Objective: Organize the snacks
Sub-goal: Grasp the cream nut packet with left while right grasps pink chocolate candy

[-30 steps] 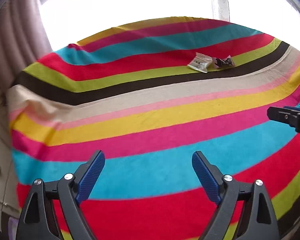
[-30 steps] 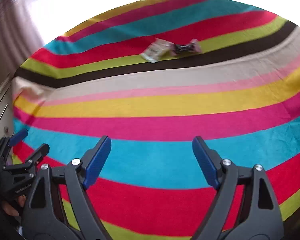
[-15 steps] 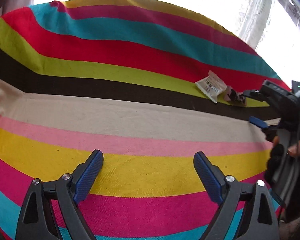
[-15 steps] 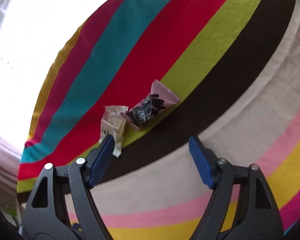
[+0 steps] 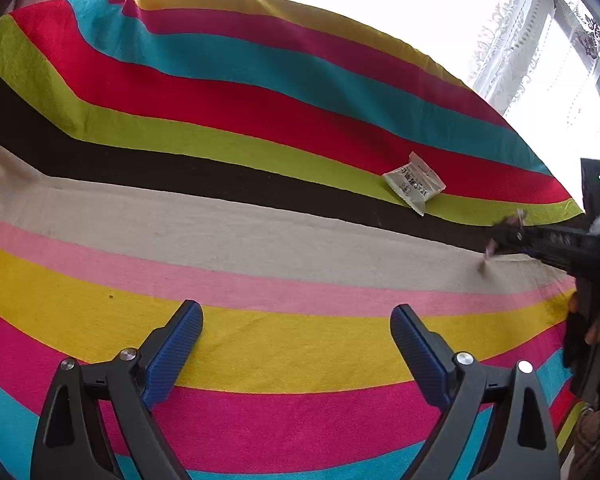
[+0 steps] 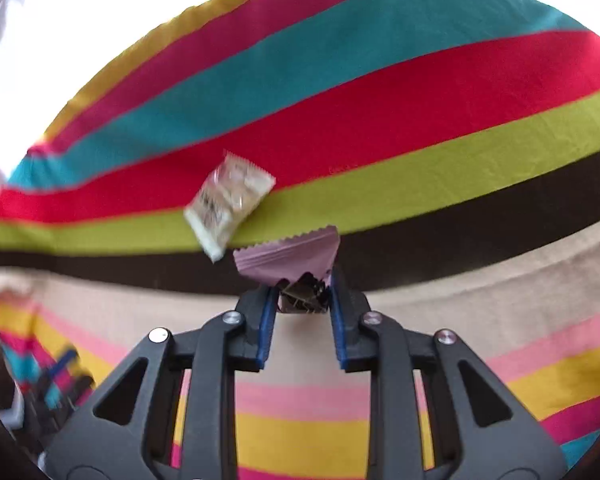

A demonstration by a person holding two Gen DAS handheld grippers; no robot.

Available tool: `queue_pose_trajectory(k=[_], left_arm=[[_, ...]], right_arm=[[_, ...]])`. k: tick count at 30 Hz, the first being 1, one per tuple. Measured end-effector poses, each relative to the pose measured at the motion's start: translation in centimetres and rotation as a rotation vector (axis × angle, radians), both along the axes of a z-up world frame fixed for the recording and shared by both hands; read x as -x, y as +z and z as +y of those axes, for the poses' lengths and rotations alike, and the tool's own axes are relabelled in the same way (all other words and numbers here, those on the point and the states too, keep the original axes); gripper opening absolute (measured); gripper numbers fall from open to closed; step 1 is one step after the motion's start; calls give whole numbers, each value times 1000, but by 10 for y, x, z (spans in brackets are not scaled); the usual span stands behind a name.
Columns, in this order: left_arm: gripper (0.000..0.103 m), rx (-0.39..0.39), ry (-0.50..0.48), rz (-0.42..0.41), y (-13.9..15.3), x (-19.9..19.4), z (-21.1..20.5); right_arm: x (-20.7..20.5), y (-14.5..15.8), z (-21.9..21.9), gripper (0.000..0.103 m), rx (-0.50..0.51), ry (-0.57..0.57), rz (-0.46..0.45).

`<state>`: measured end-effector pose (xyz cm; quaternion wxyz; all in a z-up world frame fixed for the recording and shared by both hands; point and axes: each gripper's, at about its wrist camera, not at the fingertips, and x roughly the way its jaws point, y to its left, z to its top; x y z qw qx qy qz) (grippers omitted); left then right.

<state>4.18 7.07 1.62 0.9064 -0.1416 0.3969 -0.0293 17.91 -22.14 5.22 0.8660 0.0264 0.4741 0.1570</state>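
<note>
Left gripper (image 5: 296,344) with jaws spread wide and just widened, nothing between them, above the yellow band of the striped cloth (image 5: 220,248). Right gripper (image 6: 303,300) just clamped on the pink snack packet (image 6: 288,258) over the cloth's cream and black bands. Farther, just beside it, white snack packet (image 6: 228,204) lying on the green band toward the far edge.
</note>
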Motion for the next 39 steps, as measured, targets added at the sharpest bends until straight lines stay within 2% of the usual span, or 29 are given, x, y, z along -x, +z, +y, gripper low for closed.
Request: queue_pose_trajectory(k=[2,6,10,12,14,16,18,20,21,22,23,24,26,28,30,32,34,36,39], left_arm=[[96,-13,-3,6,0,-1,-2],[98,-13,-7,7,-3,-3,-3],[98,-4,-10,5,-3,-3,-2],[98,-3,-11,5,-3,-2,-2],[99,-15,-11,10,-3,-2,-3],[101,-32,-18,20,-3,-5,-7],[103,-42,-25,26,-3,-5,-9],[103,-37,-25,25,-3,-5,-8],[103,-37,-27,25,-3,-5,-8],[103,-40,-28,27,-3,-5,-9],[103,-47,-30,31,-3,-6,-10],[103,-55,-33,35,-4,-7,-11],[103,-68,-36,42,-4,-8,-13],[103,-90,-33,50,-3,-8,-16],[103,-159,-45,91,-4,-18,-30],[103,-188,-131,108,-3,-39,-53],[103,-256,-204,80,6,-65,-85],[103,-317,-275,34,14,-95,-116],[103,-433,-345,19,17,-147,-152]], right_arm=[[12,4,-16,27,73,59,13],[7,5,-27,28,77,73,-44],[-19,-14,-9,47,51,76,-59],[-20,-22,-6,51,50,37,-39],[-16,-27,-8,71,30,9,-61],[-13,-33,-12,75,41,-21,-77],[-17,-41,-10,77,40,-7,-66],[-22,-45,-1,77,74,8,-96],[-24,-46,3,77,94,15,-107],[-26,-48,7,70,115,21,-109],[-24,-48,8,41,141,28,-118],[-21,-47,7,28,159,37,-127],[-11,-46,1,27,145,48,-99],[13,-45,-12,27,160,46,-111],[41,-48,-28,27,137,49,-94],[68,-52,-41,27,122,54,-99],[91,-53,-46,27,96,49,-112],[102,-54,-49,28,72,44,-127],[105,-53,-45,28,66,45,-135]])
